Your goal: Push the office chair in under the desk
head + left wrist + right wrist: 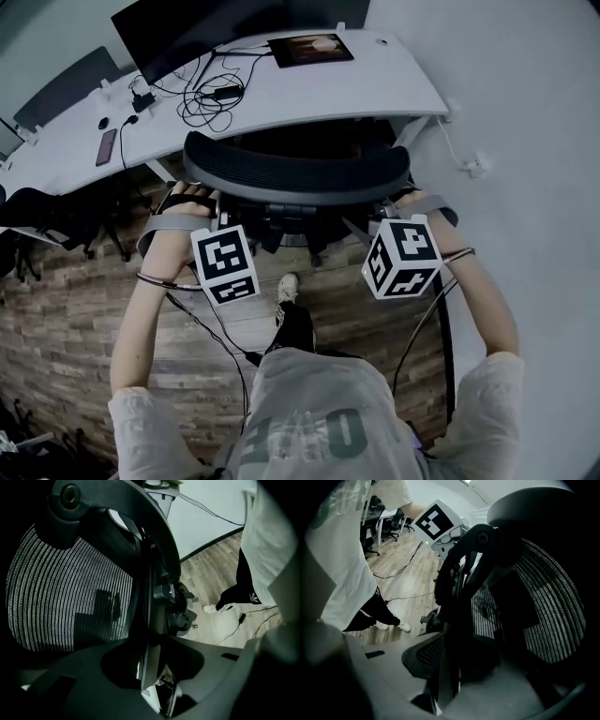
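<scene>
The black mesh office chair's backrest (295,173) stands right at the front edge of the white desk (403,89), its seat hidden beneath. My left gripper (194,200) clamps the backrest's left side and my right gripper (403,200) clamps its right side. In the left gripper view the backrest's frame edge (151,620) runs between the jaws of the left gripper (151,665), with the mesh (65,597) to the left. In the right gripper view the frame edge (449,634) sits between the jaws of the right gripper (449,672), with the mesh (553,611) to the right.
On the desk are a dark monitor (206,28), a tablet (310,49), tangled cables (211,94) and a phone (106,147). Another dark chair (42,216) stands at the left. The person's shoe (288,287) and a loose cable (220,342) are on the wood floor.
</scene>
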A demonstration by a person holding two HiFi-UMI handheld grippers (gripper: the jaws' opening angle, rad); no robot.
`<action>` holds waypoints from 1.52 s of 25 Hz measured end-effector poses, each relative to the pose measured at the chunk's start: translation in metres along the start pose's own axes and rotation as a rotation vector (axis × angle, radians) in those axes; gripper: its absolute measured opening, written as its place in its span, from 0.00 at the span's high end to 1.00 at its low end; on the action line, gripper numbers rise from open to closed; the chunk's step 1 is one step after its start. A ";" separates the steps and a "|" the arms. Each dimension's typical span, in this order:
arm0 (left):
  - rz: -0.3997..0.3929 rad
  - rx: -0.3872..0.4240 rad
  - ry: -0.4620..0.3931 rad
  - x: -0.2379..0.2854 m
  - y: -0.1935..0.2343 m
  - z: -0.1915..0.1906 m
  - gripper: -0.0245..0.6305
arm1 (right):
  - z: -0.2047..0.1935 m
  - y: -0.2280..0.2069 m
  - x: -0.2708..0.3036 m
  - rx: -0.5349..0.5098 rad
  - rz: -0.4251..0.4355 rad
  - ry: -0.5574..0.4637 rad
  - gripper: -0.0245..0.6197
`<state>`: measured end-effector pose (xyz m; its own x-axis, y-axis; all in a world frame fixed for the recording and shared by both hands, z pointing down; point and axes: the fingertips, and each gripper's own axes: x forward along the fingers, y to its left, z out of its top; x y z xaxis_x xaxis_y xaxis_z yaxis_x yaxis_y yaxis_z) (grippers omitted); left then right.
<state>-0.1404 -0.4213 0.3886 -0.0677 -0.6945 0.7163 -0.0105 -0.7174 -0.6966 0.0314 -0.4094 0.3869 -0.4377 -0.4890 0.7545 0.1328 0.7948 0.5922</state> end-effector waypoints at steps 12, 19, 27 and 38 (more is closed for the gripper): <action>-0.002 0.017 -0.074 0.081 0.079 -0.006 0.76 | -0.033 -0.095 0.068 -0.010 0.002 0.016 0.81; -0.017 0.028 -0.088 0.120 0.123 -0.014 0.77 | -0.046 -0.149 0.104 -0.020 -0.009 0.048 0.81; -0.044 0.000 -0.048 0.149 0.152 -0.012 0.77 | -0.063 -0.187 0.127 -0.057 0.009 0.026 0.81; -0.038 -0.069 0.003 0.157 0.166 0.016 0.77 | -0.097 -0.214 0.131 -0.125 0.023 -0.033 0.81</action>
<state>-0.1365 -0.6500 0.3860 -0.0689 -0.6663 0.7425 -0.0822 -0.7379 -0.6699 0.0318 -0.6782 0.3868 -0.4622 -0.4574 0.7597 0.2516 0.7538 0.6070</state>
